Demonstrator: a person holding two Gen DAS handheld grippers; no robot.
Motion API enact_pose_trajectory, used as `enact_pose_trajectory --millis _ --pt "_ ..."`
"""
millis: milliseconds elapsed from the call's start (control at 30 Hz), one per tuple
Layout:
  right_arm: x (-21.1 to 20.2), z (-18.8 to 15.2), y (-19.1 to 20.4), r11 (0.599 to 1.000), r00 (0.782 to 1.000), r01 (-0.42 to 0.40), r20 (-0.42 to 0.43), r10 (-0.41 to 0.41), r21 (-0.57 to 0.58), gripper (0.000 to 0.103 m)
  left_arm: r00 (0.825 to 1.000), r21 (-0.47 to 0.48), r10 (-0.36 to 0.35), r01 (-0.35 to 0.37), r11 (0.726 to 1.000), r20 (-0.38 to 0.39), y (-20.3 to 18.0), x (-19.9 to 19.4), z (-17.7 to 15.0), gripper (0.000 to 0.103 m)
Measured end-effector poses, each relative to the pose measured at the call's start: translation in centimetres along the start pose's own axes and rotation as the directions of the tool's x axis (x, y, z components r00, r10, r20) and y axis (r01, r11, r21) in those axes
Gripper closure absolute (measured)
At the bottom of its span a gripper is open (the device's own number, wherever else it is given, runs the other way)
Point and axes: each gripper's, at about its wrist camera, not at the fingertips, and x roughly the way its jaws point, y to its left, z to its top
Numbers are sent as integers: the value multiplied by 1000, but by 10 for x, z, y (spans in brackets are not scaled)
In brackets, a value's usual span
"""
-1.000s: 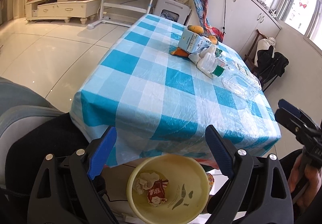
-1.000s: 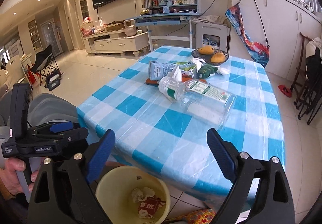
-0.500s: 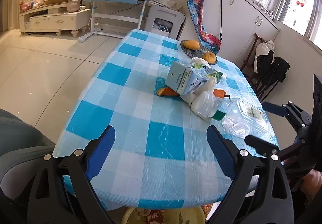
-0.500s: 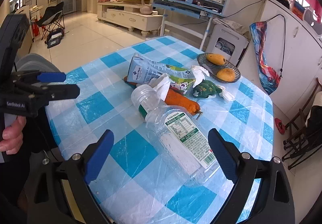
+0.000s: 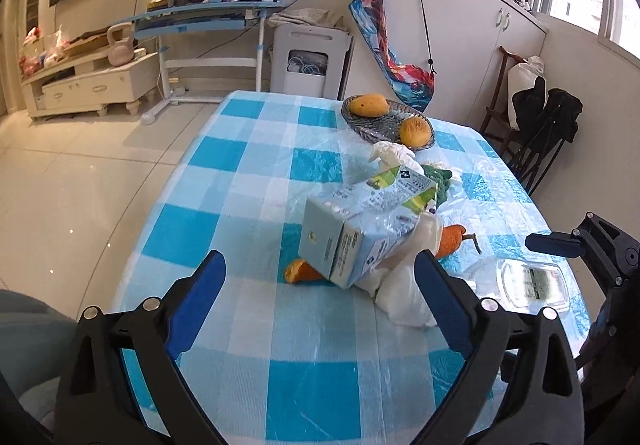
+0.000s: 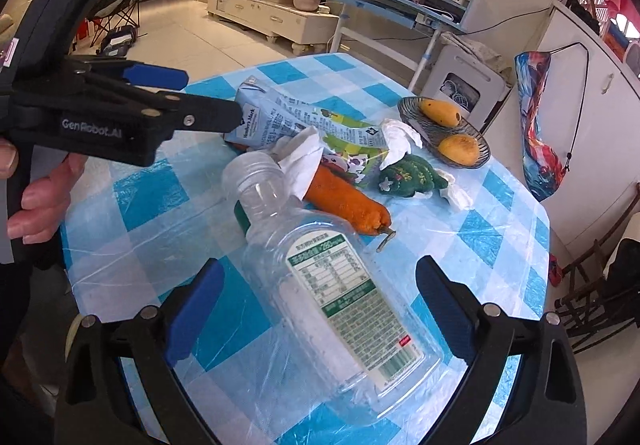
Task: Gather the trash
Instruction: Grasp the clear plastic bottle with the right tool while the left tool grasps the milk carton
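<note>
A clear plastic bottle [image 6: 340,285] lies on its side on the blue checked table [image 6: 132,197]. My right gripper [image 6: 318,297] hovers open just above it, one finger on each side, pads apart from it. Behind the bottle lie a carrot [image 6: 344,197], crumpled tissue [image 6: 300,161], a flattened milk carton [image 6: 300,125] and a green packet [image 6: 408,177]. My left gripper [image 5: 320,285] faces the milk carton [image 5: 352,233] from the near side, its jaws opening with nothing between them. From the left wrist view the clear bottle [image 5: 532,281] shows at the right, beside the right gripper's fingers [image 5: 552,245].
A wire bowl [image 5: 384,125] with two mangoes stands at the table's far end. A hand [image 6: 40,197] holds the left gripper's handle at the table's left edge. Folded chairs [image 5: 552,125] stand to the right, a desk [image 5: 208,17] and cabinets behind.
Both grippers have moved from above the yellow bin at the table's edge forward over the table. The bin has left view, and the right gripper has come close over the bottle.
</note>
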Motion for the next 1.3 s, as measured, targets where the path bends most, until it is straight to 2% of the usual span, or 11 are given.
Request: enact_pose_trajectory --millis 233,267,333,367,400,467,567,800,967,1100,1300 --pt "10 -3 -2 996 996 -84 -38 85 9 13 999 84 -2 5 996 -32 -9 34 15 9" --pt "10 -4 -3 995 994 -99 -42 100 21 19 1000 87 -9 12 996 -28 -8 35 16 12" --pt "13 -5 -8 990 990 -130 -53 133 52 26 998 78 -41 44 996 -40 -7 39 17 30" --pt "14 -6 -10 988 988 -141 -54 145 66 28 997 73 -53 57 996 -52 -6 40 15 44" --pt "14 -7 -11 985 986 -152 -55 157 80 30 997 72 -55 60 996 -61 -6 42 16 49" --pt "15 -7 -11 980 982 -172 -60 178 97 39 997 69 -52 55 996 -54 -7 39 13 50" --pt "14 -8 -8 976 980 -182 -64 191 116 45 997 50 -65 67 996 -32 -4 27 9 51" --pt "3 -17 -4 966 977 -194 -58 206 173 45 999 3 -44 44 999 15 10 -22 -14 51" --pt "-5 -24 -3 954 975 -201 -46 216 221 45 1000 -36 -9 9 999 18 22 -58 -52 50" --pt "-6 -29 3 953 974 -203 -52 220 225 46 999 -4 26 -26 1000 -21 23 -63 -75 20" --pt "-8 -33 5 954 978 -186 -48 202 237 46 994 141 99 -91 986 -49 2 -47 -68 15"
